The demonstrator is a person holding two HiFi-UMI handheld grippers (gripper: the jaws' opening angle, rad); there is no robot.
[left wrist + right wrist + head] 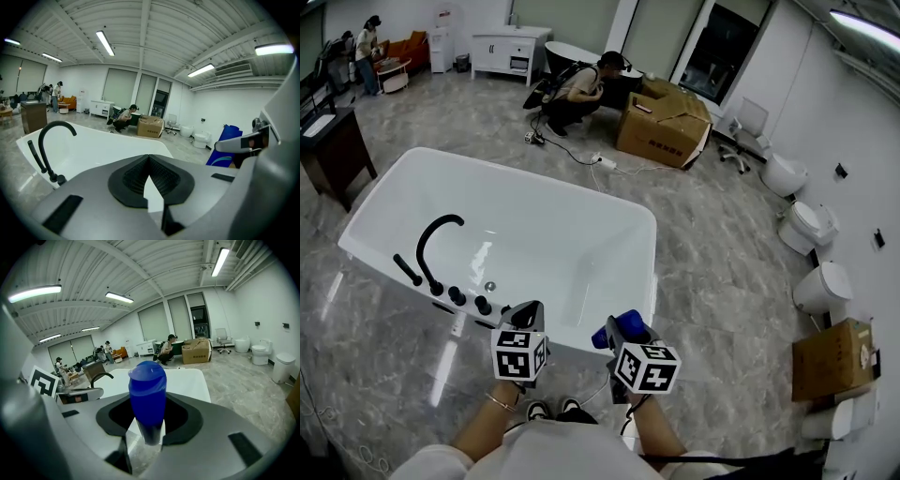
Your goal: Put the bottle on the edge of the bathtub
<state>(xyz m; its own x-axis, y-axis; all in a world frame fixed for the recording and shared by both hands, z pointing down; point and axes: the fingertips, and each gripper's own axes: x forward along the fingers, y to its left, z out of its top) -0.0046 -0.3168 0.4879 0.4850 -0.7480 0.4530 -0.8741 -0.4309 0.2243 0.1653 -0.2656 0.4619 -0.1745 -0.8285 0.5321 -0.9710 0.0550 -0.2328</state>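
Bottle (147, 398), blue with a rounded cap, sits clamped between the jaws of the right gripper (148, 437), cap end pointing away from the gripper's camera; it is in the air by the near right corner of the bathtub (581, 199) and does not rest on the rim. Starting from the left of the head view, a dark cabinet (333, 150) stands on the grey marbled floor, well apart from the white tub. On the tub's near left edge rises a curved black faucet (431, 246), with a row of black knobs (469, 302) just beside it. Next comes the left gripper (528, 314), held near those knobs over the near rim; its own view shows its jaws (149, 180) brought together with nothing between them. Beside it, the right gripper (626, 330) carries the bottle (609, 333). Beyond the tub a person (577, 89) crouches next to a large cardboard box (664, 117). Along the right wall stand several white toilets (822, 286), and a smaller cardboard box (832, 359) lies near them.
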